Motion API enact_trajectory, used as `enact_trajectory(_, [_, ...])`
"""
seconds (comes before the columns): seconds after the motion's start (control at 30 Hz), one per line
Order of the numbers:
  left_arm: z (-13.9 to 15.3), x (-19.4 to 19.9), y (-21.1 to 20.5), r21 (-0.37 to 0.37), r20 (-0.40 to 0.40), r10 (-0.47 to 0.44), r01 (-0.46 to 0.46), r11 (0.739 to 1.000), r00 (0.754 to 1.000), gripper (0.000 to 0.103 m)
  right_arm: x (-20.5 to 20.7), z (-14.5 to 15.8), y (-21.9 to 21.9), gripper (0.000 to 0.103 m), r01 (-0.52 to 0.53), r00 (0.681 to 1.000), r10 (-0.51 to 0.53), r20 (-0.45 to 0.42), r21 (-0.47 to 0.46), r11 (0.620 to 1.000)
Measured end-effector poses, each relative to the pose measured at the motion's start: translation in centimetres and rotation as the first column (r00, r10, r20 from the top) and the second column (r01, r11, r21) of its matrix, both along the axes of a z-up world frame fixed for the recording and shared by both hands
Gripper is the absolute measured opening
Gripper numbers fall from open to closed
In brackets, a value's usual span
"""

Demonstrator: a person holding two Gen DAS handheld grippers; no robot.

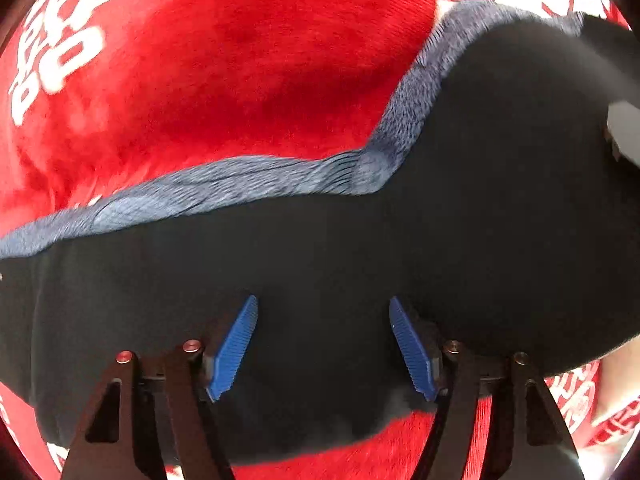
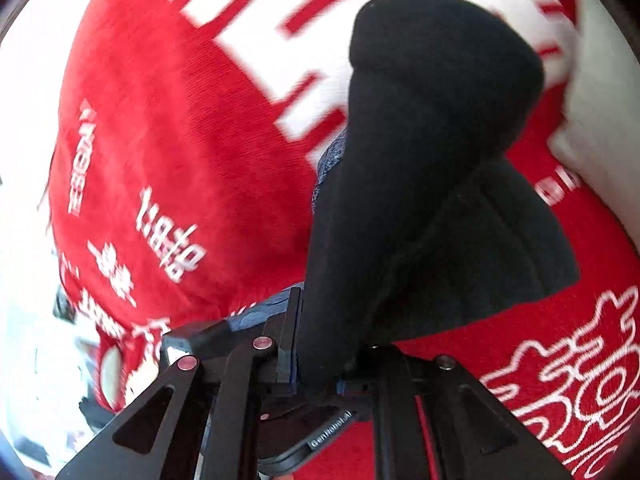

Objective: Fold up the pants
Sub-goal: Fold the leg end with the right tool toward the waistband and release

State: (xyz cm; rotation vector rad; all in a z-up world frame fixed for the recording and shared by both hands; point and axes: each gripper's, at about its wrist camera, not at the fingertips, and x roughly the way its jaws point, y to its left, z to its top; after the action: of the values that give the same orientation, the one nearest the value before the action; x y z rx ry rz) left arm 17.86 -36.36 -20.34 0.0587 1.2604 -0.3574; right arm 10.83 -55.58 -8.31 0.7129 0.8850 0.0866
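Item 1, left gripper (image 1: 324, 344): two blue ribbed pads (image 1: 236, 344) are being shown at the lower centre of the left wrist view, standing well apart with dark cloth lying in the gap behind them. Whether the pads are pressing on that cloth cannot be told.

Item 2, pants (image 1: 480, 220): one dark garment is being displayed across the lower and right parts of the left wrist view, with a blue-grey fleecy inner edge (image 1: 248, 184) exposed along its upper border. In the right wrist view the pants (image 2: 420, 160) are being held up as a bunched column from lower centre to upper centre of the frame.

Item 3, right gripper (image 2: 316, 364): the jaws are being kept nearly closed at the lower centre of the right wrist view, and a fold of the pants is being pinched between them.

Item 4, blanket (image 1: 240, 72): one red plush cover with white lettering is being used as the surface beneath the pants in both views.
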Motion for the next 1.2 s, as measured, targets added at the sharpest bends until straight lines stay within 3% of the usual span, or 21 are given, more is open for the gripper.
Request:
enact_trajectory(0.1, [1.5, 0.1, 4.8, -0.039, -0.012, 0.061, -0.062, 0.997, 0.998, 0.070, 1.1, 1.7, 3.7, 0.013, -0.061, 0.998, 0.063, 0.011, -0.088, 0.994])
enact_trajectory(0.2, [3.3, -0.1, 11.0, -0.002, 0.023, 0.107, -0.107, 0.994, 0.994, 0.071, 1.9, 2.4, 7.9, 0.013, -0.125, 0.992, 0.126, -0.005, -0.197, 0.973])
enact_trajectory(0.3, [4.3, 0.1, 18.0, 0.040, 0.048, 0.175, -0.177, 0.983, 0.983, 0.092, 2.8, 1.8, 13.5, 0.013, -0.201, 0.980, 0.192, -0.061, -0.331, 0.922])
enact_trajectory(0.43, [4.8, 0.1, 25.3, 0.086, 0.053, 0.227, -0.231, 0.969, 0.973, 0.092, 3.7, -1.0, 20.5, 0.013, -0.288, 0.958, 0.242, -0.155, -0.473, 0.833])
enact_trajectory(0.47, [4.7, 0.0, 26.8, 0.096, 0.052, 0.241, -0.245, 0.965, 0.969, 0.092, 3.7, -2.1, 22.2, 0.014, -0.311, 0.950, 0.253, -0.182, -0.513, 0.800])
enact_trajectory(0.53, [4.1, 0.2, 30.3, 0.105, 0.043, 0.276, -0.279, 0.955, 0.960, 0.092, 3.6, -4.8, 25.8, 0.014, -0.364, 0.931, 0.264, -0.251, -0.620, 0.695])
enact_trajectory(0.63, [4.0, -0.4, 32.9, 0.100, 0.027, 0.317, -0.318, 0.943, 0.948, 0.092, 3.0, -7.9, 29.7, 0.017, -0.402, 0.916, 0.253, -0.312, -0.718, 0.568])
enact_trajectory(0.7, [3.7, -0.5, 34.3, 0.101, 0.017, 0.322, -0.322, 0.941, 0.947, 0.092, 1.8, -9.2, 31.0, 0.025, -0.408, 0.912, 0.235, -0.335, -0.787, 0.462])
enact_trajectory(0.73, [3.7, -0.6, 34.3, 0.100, 0.011, 0.318, -0.317, 0.943, 0.948, 0.092, 1.3, -9.8, 32.1, 0.028, -0.406, 0.912, 0.233, -0.338, -0.828, 0.386])
enact_trajectory(0.8, [3.8, -0.7, 34.4, 0.087, 0.003, 0.302, -0.301, 0.950, 0.953, 0.092, 0.2, -10.1, 33.6, 0.047, -0.410, 0.904, 0.255, -0.343, -0.864, 0.291])
enact_trajectory(0.83, [3.8, -0.6, 33.8, 0.080, -0.003, 0.293, -0.292, 0.953, 0.956, 0.092, -0.3, -9.9, 34.1, 0.049, -0.415, 0.898, 0.276, -0.343, -0.869, 0.270])
enact_trajectory(0.9, [4.1, -0.4, 31.9, 0.054, -0.027, 0.267, -0.265, 0.963, 0.963, 0.092, -1.3, -9.1, 34.5, 0.053, -0.436, 0.882, 0.319, -0.347, -0.857, 0.273])
enact_trajectory(0.97, [4.5, -0.2, 30.1, 0.021, -0.043, 0.231, -0.230, 0.973, 0.972, 0.092, -2.3, -7.7, 33.4, 0.057, -0.449, 0.876, 0.344, -0.339, -0.835, 0.319])
enact_trajectory(1.2, [6.1, 0.0, 23.9, -0.090, -0.109, 0.077, -0.087, 0.992, 0.991, 0.092, -1.7, -3.4, 25.6, 0.061, -0.379, 0.925, 0.234, -0.299, -0.710, 0.593])
